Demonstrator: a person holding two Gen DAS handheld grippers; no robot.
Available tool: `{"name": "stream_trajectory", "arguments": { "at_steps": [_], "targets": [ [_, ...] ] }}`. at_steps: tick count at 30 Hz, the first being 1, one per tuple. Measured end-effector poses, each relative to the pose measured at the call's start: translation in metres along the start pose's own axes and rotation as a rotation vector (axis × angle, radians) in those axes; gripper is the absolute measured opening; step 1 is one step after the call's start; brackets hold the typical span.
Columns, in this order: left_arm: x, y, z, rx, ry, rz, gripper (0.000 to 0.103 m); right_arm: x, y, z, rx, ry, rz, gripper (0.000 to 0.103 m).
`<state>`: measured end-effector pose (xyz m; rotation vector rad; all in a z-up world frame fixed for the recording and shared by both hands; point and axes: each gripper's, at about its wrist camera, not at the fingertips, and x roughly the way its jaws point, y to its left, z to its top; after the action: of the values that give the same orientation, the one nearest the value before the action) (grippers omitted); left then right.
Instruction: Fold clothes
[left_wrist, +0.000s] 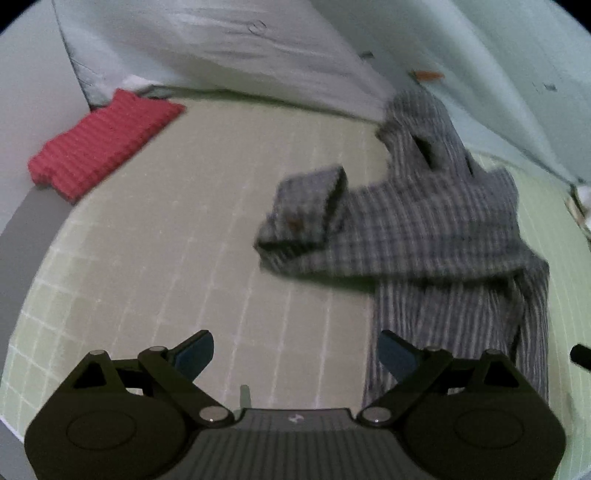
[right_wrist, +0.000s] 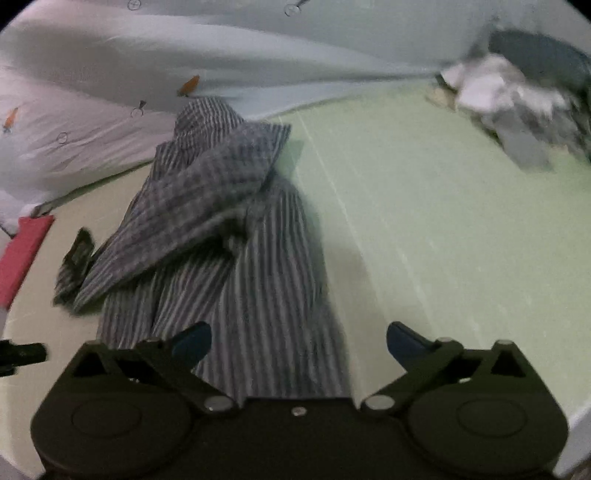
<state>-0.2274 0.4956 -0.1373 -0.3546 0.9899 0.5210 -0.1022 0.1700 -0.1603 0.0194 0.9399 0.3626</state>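
Observation:
A grey-and-white striped shirt (left_wrist: 436, 240) lies crumpled on the pale green gridded mat (left_wrist: 166, 258), with one cuffed sleeve (left_wrist: 303, 214) folded out to the left. My left gripper (left_wrist: 295, 354) stands open above the mat, just left of the shirt's lower edge, and nothing is between its blue-padded fingers. In the right wrist view the same shirt (right_wrist: 229, 236) runs from the middle down under my right gripper (right_wrist: 299, 343). That gripper is open wide, its fingers clear of the cloth and its left fingertip (right_wrist: 192, 343) above the hem.
A folded red ribbed garment (left_wrist: 103, 144) lies at the mat's far left. A white duvet (left_wrist: 207, 48) with small prints borders the back. A heap of light and dark clothes (right_wrist: 517, 103) sits at the far right. The mat (right_wrist: 424, 221) right of the shirt is bare.

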Motion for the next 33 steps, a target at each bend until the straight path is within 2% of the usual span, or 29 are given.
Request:
{"name": "stream_trajectory", "arguments": {
  "at_steps": [6, 11, 16, 17, 18, 20, 21, 22, 23, 25, 28, 33],
  "targets": [
    [0.017, 0.003, 0.038, -0.024, -0.035, 0.024, 0.095, 0.045, 0.004, 0.073, -0.029, -0.043, 0.080, 0.103],
    [0.055, 0.006, 0.070, -0.039, -0.001, 0.044, 0.095, 0.104, 0.003, 0.140, 0.043, 0.004, 0.194, 0.101],
    [0.099, 0.002, 0.091, -0.014, 0.060, 0.057, 0.095, 0.163, 0.002, 0.185, 0.085, 0.058, 0.245, 0.084],
    [0.105, 0.003, 0.093, -0.016, 0.065, 0.070, 0.095, 0.174, 0.003, 0.191, 0.077, 0.071, 0.246, 0.076],
    [0.111, 0.003, 0.094, -0.019, 0.071, 0.083, 0.095, 0.184, 0.004, 0.195, 0.078, 0.089, 0.240, 0.061],
    [0.117, 0.007, 0.095, -0.040, 0.072, 0.086, 0.091, 0.202, 0.005, 0.201, 0.082, 0.124, 0.225, 0.040],
    [0.120, 0.009, 0.095, -0.048, 0.074, 0.082, 0.081, 0.208, 0.005, 0.203, 0.081, 0.130, 0.215, 0.026],
    [0.122, 0.011, 0.094, -0.056, 0.079, 0.077, 0.069, 0.213, 0.005, 0.203, 0.077, 0.124, 0.205, 0.017],
    [0.123, 0.014, 0.094, -0.070, 0.083, 0.069, 0.062, 0.214, 0.003, 0.203, 0.075, 0.115, 0.201, 0.008],
    [0.125, 0.020, 0.093, -0.105, 0.086, 0.052, 0.031, 0.213, 0.001, 0.202, 0.071, 0.091, 0.204, 0.004],
    [0.119, 0.026, 0.095, -0.140, 0.065, 0.065, 0.019, 0.205, -0.001, 0.204, 0.053, 0.044, 0.214, 0.001],
    [0.086, 0.037, 0.106, -0.185, -0.055, 0.070, 0.015, 0.180, -0.006, 0.213, 0.039, -0.054, 0.216, 0.001]
  ]
}}
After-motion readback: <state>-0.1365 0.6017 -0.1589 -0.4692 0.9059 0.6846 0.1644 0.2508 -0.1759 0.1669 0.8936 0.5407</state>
